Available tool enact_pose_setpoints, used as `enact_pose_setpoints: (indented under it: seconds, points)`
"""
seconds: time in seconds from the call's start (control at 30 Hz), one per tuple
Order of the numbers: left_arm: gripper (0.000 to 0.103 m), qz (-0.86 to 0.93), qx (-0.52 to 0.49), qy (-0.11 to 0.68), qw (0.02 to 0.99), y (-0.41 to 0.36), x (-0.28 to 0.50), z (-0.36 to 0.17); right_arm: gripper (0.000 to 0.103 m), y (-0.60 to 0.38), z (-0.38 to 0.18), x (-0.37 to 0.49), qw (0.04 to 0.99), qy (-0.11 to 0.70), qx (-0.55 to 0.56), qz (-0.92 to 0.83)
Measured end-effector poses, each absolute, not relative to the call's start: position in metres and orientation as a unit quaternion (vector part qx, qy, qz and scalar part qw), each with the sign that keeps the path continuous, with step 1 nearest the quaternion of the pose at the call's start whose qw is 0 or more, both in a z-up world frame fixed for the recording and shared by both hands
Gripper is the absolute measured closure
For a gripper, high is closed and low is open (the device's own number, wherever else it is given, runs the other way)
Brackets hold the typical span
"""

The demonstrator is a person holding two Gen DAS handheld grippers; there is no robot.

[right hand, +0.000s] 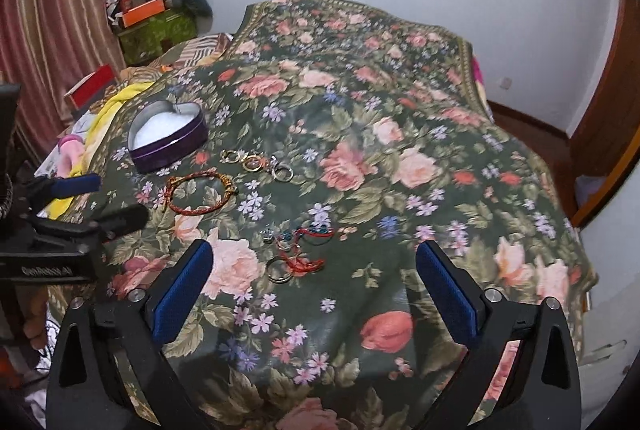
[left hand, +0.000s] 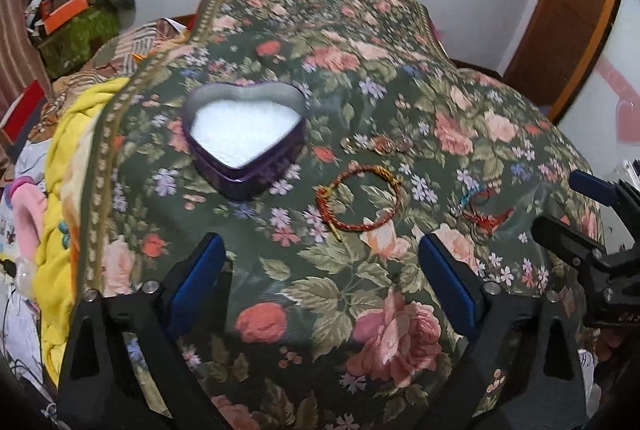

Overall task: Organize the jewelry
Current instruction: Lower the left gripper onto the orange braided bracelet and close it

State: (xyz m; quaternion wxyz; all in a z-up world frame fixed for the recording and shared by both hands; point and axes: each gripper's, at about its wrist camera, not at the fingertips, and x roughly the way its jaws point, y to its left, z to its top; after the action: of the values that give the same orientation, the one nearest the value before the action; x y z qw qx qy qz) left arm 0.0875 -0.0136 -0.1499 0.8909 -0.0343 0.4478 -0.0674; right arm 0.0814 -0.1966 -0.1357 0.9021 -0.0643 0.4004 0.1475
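Flowery cloth (right hand: 400, 158) covers the bed, so the jewelry lies flat and easy to see. Both the left tool (left hand: 322, 284) and the right tool (right hand: 314, 292) are spread wide and hold nothing. Nearest lies a red string tangle (right hand: 298, 256), then a red bracelet (right hand: 200, 196), then rings (right hand: 258, 162). Farthest sits the open heart box (right hand: 168, 140), probably waiting for them.
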Motion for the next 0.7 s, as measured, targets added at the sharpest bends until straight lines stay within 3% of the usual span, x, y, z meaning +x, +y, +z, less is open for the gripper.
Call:
enact_pose_setpoints:
  seconds: [0.1,0.7]
  points:
    - [0.012,-0.078,-0.033,0.456,0.886,-0.017,0.093,-0.158,0.018,-0.196,-0.141,0.089,0.896,0.412,-0.058,0.155]
    - [0.013,-0.117,0.007,0.463,0.879,-0.043,0.128,-0.180,0.055,-0.199,-0.167,0.125,0.861,0.473,-0.019,0.187]
